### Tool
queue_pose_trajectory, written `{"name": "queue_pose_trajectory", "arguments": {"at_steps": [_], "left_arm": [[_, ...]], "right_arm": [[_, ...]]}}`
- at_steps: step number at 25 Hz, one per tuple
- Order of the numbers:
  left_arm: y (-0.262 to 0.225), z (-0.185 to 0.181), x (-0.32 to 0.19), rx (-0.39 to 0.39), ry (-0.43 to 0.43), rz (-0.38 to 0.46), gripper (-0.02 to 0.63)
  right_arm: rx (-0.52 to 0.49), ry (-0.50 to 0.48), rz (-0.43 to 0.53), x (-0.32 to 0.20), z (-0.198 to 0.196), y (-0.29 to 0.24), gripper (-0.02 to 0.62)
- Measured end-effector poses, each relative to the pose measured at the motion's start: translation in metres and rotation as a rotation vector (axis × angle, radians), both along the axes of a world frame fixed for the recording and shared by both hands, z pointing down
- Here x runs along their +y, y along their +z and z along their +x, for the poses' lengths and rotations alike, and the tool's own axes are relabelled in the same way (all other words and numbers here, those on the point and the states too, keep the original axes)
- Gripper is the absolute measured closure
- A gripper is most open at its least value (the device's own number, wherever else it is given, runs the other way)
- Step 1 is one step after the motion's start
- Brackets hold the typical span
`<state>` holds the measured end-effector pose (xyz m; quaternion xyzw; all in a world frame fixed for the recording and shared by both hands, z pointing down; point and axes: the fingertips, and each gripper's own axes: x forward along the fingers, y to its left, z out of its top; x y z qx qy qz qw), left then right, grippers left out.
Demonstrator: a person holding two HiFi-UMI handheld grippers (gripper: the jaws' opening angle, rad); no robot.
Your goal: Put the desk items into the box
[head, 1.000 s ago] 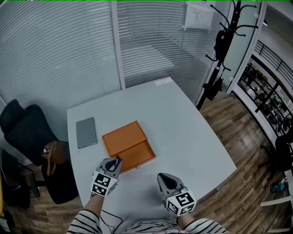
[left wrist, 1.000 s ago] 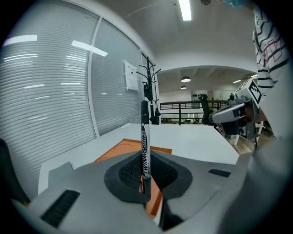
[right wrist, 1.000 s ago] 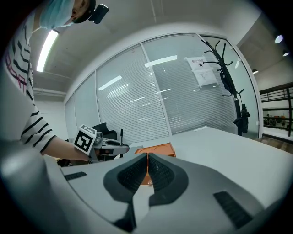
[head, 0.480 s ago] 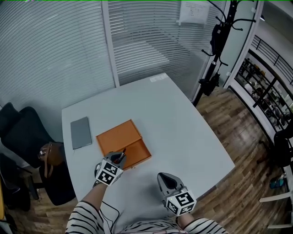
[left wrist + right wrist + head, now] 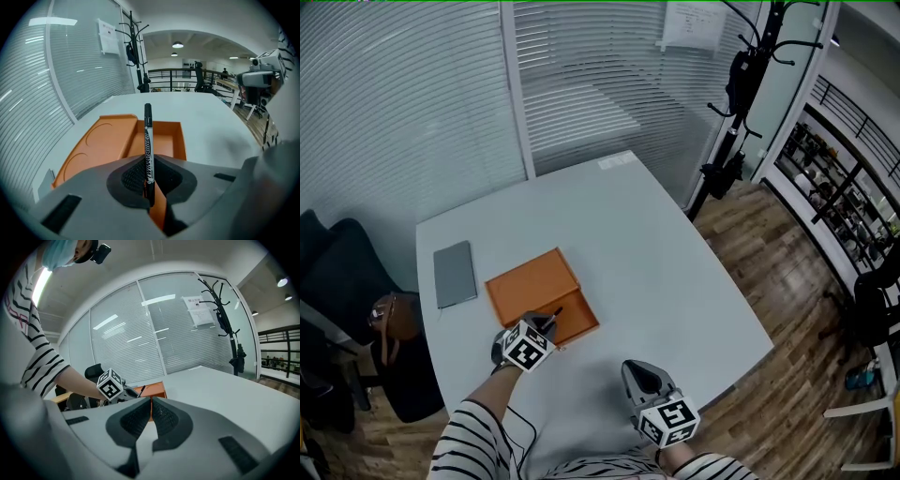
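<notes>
Nearest, the right gripper (image 5: 640, 376) hung above the tabletop (image 5: 675, 272), its jaws pressed together on nothing. Farther left, the left gripper (image 5: 546, 323) pinched a black marker (image 5: 148, 140) at the open orange box's (image 5: 530, 281) near edge. A gray notebook (image 5: 455, 274) lay beyond, far left.

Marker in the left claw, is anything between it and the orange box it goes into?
Nothing visible does. The left claw holds the marker right at the orange box, whose lid lies open flat beside it, and the inside looks bare.

The left gripper (image 5: 542, 324) has carried the marker (image 5: 148, 145) forward, over the near edge of the orange box (image 5: 528, 281).
</notes>
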<state>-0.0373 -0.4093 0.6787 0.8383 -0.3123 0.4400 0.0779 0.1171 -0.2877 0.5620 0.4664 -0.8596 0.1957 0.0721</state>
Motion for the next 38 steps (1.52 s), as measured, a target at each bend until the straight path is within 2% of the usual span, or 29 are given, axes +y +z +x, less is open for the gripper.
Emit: {"name": "queue_pose_trajectory", "arguments": {"at_steps": [11, 14, 21, 38], "left_arm": [[0.045, -0.011, -0.006, -0.223, -0.029, -0.165, 0.566], [0.056, -0.016, -0.004, -0.263, -0.034, -0.207, 0.566], [0.063, -0.016, -0.003, -0.274, -0.033, -0.247, 0.566], [0.062, -0.017, -0.003, -0.264, -0.045, -0.244, 0.565]], "right_arm": [[0.01, 0.002, -0.011, -0.007, 0.011, 0.007, 0.569], [0.016, 0.003, -0.007, -0.011, 0.013, 0.007, 0.569], [0.016, 0.017, -0.01, -0.014, 0.024, 0.009, 0.569], [0.005, -0.01, -0.009, -0.013, 0.014, 0.008, 0.569]]}}
